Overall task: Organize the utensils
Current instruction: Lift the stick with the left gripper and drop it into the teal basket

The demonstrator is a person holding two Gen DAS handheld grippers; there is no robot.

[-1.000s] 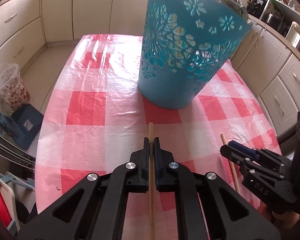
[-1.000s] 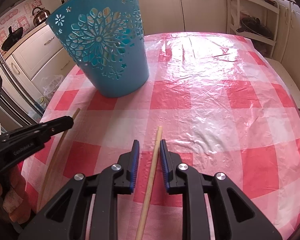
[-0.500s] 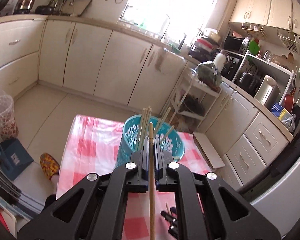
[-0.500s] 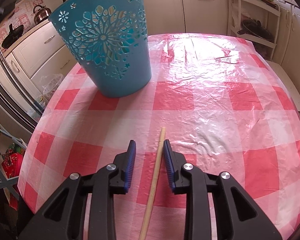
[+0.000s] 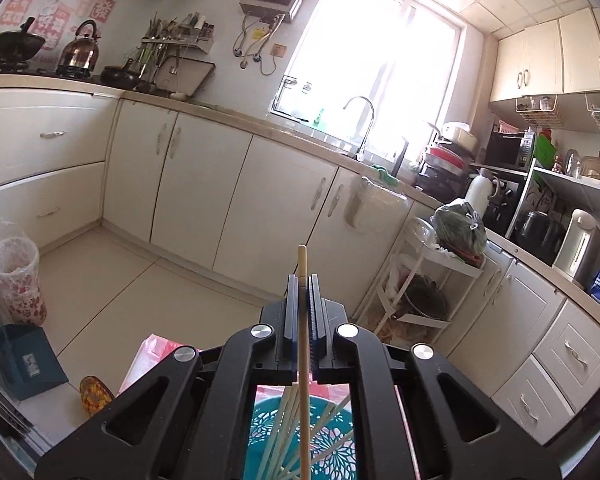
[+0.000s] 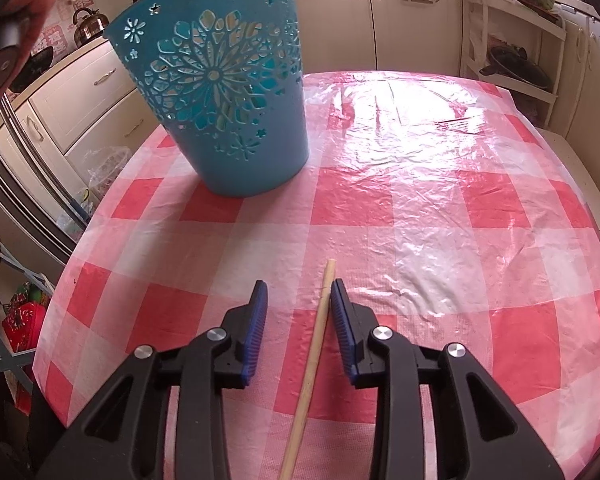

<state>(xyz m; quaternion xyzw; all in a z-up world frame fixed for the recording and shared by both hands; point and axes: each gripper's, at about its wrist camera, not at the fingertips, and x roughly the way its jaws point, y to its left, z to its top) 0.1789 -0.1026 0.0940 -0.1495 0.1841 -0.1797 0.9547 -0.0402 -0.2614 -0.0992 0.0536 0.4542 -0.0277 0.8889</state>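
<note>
Since half a second ago the left gripper (image 5: pixel 302 280) has been tilting further up: its view is now taking in the kitchen cabinets (image 5: pixel 204 196) and window (image 5: pixel 380 56), and the blue basket (image 5: pixel 300 436) is dropping to the bottom edge, showing only between the gripper's arms. The right gripper (image 6: pixel 299 290) is keeping almost the same place above the bench (image 6: pixel 440 208), only a little nearer its own stick.

The left jaws are clenching a wooden chopstick (image 5: pixel 303 344), which is running straight between them, its tip poking out past them and its lower part hanging over the basket's mouth, where several pale chopsticks (image 5: pixel 284 424) are already leaning.

The right jaws are standing released, straddling a second chopstick (image 6: pixel 314 344) that is lying on the red-checked cloth (image 6: pixel 352 208); it is sitting close beside the right-hand pad, and whether it is touching is unclear. The basket is standing upright, well apart, ahead to the left.
</note>
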